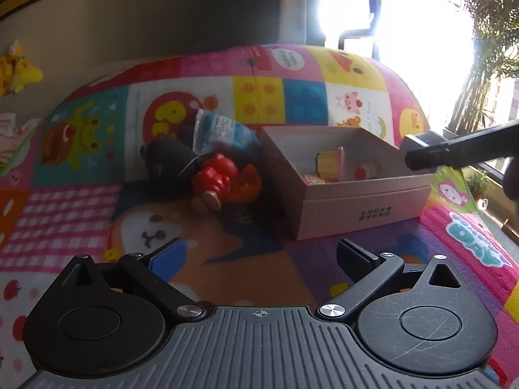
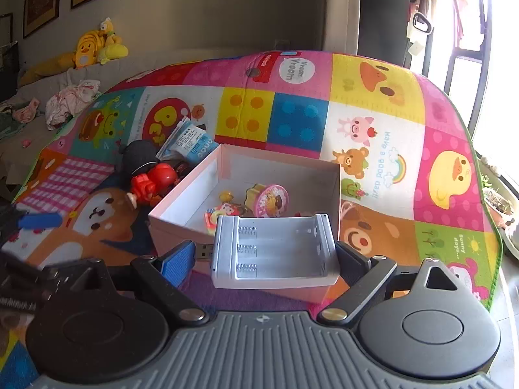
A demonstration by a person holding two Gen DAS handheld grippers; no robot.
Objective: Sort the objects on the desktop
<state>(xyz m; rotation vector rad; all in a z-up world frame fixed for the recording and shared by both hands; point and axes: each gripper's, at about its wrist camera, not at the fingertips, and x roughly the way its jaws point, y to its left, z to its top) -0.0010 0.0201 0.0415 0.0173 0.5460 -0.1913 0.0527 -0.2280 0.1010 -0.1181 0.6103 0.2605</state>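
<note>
A pink cardboard box (image 1: pixel 363 207) (image 2: pixel 181 227) stands open on the colourful play mat, with small toys inside, among them a pink-topped cupcake toy (image 2: pixel 269 199) (image 1: pixel 331 162). Left of the box lie a red toy figure (image 1: pixel 215 178) (image 2: pixel 150 181), a black plush (image 1: pixel 168 162) (image 2: pixel 139 157) and a blue packet (image 1: pixel 223 131) (image 2: pixel 191 144). My right gripper (image 2: pixel 264 257) holds a white battery charger (image 2: pixel 275 253) with a USB plug, just over the box's near wall; its jaws look wider than the charger. My left gripper (image 1: pixel 259 259) is open and empty, low over the mat in front of the toys.
The mat (image 2: pixel 373 81) ends at a window side on the right with potted plants (image 2: pixel 499 201). A sofa with yellow plush toys (image 2: pixel 94 45) and clothes stands at the back left. The right gripper's arm (image 1: pixel 460 152) shows at the right of the left wrist view.
</note>
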